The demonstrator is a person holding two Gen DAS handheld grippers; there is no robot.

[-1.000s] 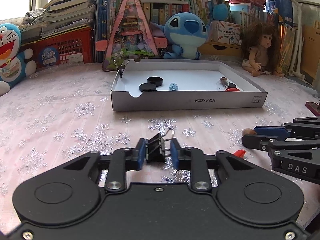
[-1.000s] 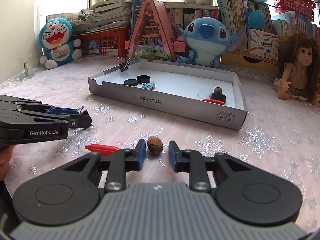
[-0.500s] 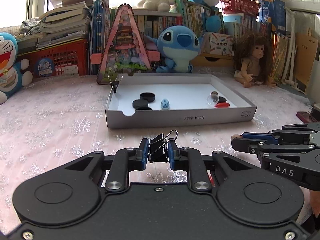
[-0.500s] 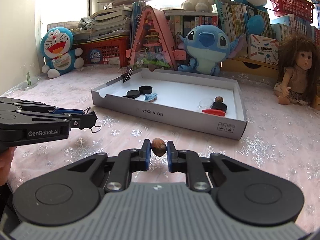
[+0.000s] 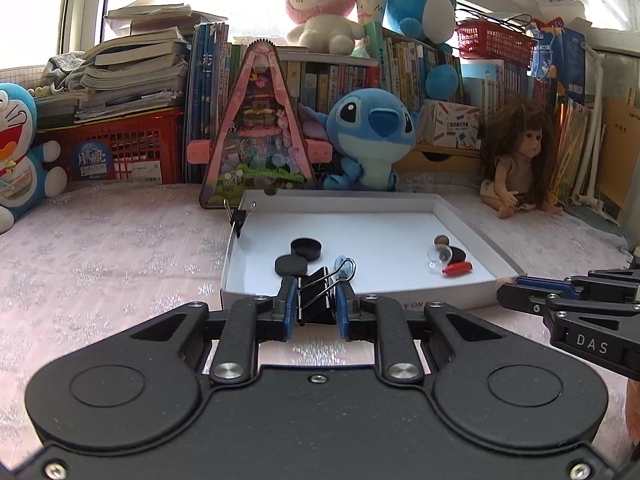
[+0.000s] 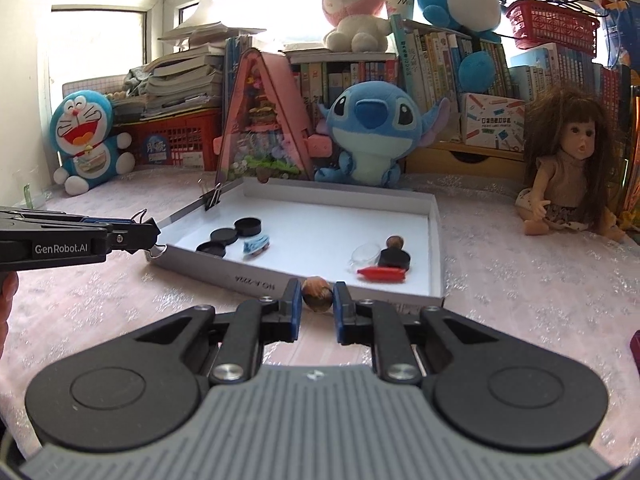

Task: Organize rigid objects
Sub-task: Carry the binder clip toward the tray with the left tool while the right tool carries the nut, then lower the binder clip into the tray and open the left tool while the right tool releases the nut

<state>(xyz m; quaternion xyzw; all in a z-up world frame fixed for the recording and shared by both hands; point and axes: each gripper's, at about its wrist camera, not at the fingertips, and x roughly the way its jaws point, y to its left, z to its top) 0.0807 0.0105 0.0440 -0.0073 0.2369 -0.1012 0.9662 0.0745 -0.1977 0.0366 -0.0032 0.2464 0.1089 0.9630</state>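
Pinching a black metal binder clip (image 5: 317, 295), left tongs (image 5: 317, 309); right tongs (image 6: 317, 307) tight on a rounded brown nut (image 6: 317, 293).

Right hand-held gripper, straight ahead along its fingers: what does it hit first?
Likely the near wall of the white box, just beyond the nut clamped in the right hand-held gripper. Depth is unclear; it may pass over the rim.

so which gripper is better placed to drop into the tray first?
Probably right. The right gripper, shut on the nut, sits at the tray front wall. The left gripper with its clip looks similarly close, so only a slight edge.
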